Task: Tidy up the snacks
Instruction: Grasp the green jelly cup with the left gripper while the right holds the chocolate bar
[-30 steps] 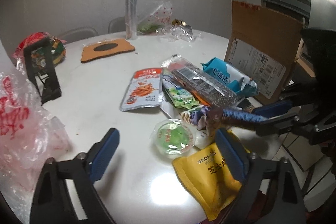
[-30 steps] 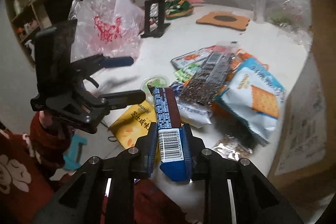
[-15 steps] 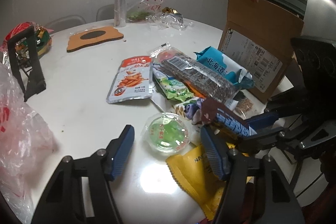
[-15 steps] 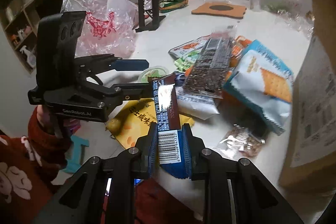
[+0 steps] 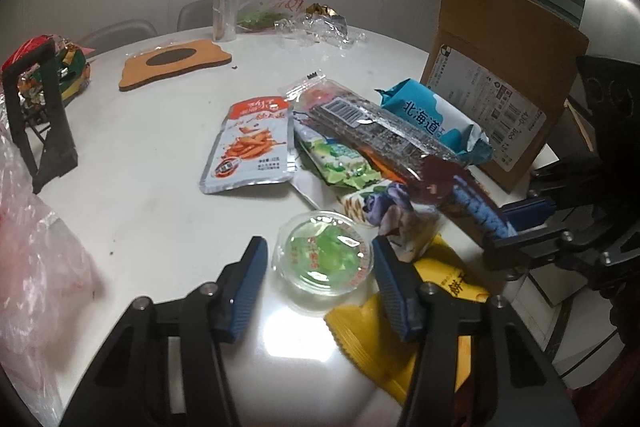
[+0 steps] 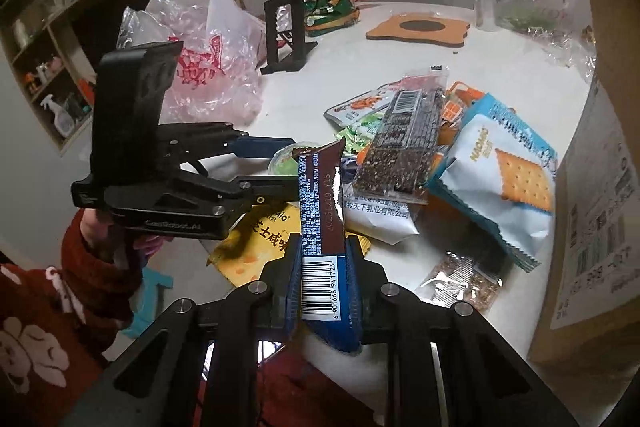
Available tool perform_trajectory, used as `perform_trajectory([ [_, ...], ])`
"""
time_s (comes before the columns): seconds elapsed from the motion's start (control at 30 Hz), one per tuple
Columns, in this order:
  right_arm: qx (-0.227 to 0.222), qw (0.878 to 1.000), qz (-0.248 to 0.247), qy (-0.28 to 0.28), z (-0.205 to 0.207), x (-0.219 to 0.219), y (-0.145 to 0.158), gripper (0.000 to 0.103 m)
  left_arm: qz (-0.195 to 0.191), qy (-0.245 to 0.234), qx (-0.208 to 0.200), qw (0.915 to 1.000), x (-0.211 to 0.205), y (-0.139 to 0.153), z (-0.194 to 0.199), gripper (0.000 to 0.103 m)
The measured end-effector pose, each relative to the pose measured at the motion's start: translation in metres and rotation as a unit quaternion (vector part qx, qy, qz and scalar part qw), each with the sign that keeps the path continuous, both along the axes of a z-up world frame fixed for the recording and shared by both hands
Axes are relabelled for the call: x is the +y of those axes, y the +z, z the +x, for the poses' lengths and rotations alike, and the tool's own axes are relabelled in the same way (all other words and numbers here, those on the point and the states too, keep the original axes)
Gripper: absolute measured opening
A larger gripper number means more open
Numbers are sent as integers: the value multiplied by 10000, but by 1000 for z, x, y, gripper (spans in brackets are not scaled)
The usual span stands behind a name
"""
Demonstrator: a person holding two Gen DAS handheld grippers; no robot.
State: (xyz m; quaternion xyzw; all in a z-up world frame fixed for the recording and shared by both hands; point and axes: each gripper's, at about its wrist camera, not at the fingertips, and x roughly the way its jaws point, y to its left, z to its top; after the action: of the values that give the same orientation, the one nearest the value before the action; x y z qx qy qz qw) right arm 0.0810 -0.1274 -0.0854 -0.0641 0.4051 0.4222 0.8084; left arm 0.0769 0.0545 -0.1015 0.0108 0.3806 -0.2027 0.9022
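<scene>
**Jelly cup bracketed while a wafer bar is held aloft**

While the left claw (image 5: 318,277) is closing, a clear jelly cup (image 5: 325,258) with green contents is seen standing on the white table (image 5: 152,155) directly between its blue pads, which are not yet pressed against the cup's wall. The cup lies straight ahead of that claw and just beside a yellow packet (image 5: 384,339); being round, it offers no long axis to be matched, so the grasp is judged to turn only on the cup staying centred between the pads. The left hand is clearly the nearer one.

The right claw (image 6: 323,281) is clenched on a brown-and-blue wafer bar (image 6: 320,211), gripped near its barcode end, its long axis running away from the camera and lifted above the pile. A barcode number beginning 6901668 and a stamped date code can be read on the wrapper.

Among the heaped snacks, "NAOMIC" is printed on a blue cracker bag (image 6: 504,179), and Chinese characters reading 北海道 appear on its other face. An open cardboard box (image 5: 504,99) with a shipping label stands at the table's edge, well apart from the cup.
</scene>
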Motion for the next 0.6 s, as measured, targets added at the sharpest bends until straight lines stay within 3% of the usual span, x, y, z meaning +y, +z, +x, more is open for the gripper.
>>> perform_trajectory([
  [0.1, -35, 10000, -11, -12, -1, -1, 1, 16, -26, 3, 24, 10000, 3, 0, 1, 44],
  [0.4, -91, 10000, 9, -19, -3, -1, 3, 16, -140, 99, -23, 9999, 11, 1, 0, 43],
  [0.6, -176, 9998, 90, -3, -4, 2, 13, 16, -96, 253, -306, 9992, 20, 23, -7, 43],
])
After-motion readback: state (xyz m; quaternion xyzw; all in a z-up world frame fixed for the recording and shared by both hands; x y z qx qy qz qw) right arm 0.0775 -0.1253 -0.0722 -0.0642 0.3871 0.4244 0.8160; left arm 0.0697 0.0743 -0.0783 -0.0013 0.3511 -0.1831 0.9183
